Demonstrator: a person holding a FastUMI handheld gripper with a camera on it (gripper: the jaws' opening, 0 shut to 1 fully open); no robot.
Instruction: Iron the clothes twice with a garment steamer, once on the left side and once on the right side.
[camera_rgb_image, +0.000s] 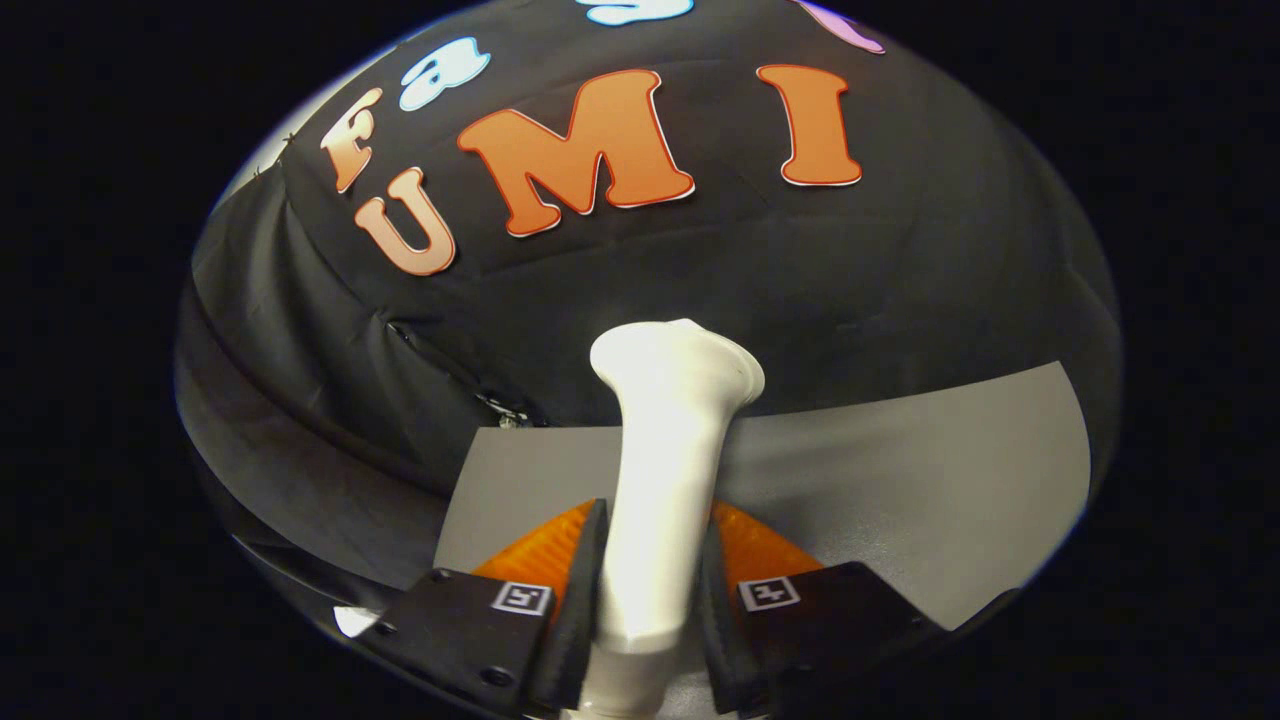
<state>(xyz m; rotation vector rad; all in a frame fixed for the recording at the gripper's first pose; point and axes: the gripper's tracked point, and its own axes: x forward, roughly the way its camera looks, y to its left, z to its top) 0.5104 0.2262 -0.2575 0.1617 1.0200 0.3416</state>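
The gripper (650, 560) camera looks forward along its fingers, close to the grey tabletop (900, 480).

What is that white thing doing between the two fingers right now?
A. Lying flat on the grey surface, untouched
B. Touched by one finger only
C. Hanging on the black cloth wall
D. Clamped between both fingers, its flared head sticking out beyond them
D: the gripper has both fingers pressed against the white garment steamer on either side of its handle, and its flared head rises beyond them, in front of the grey surface.
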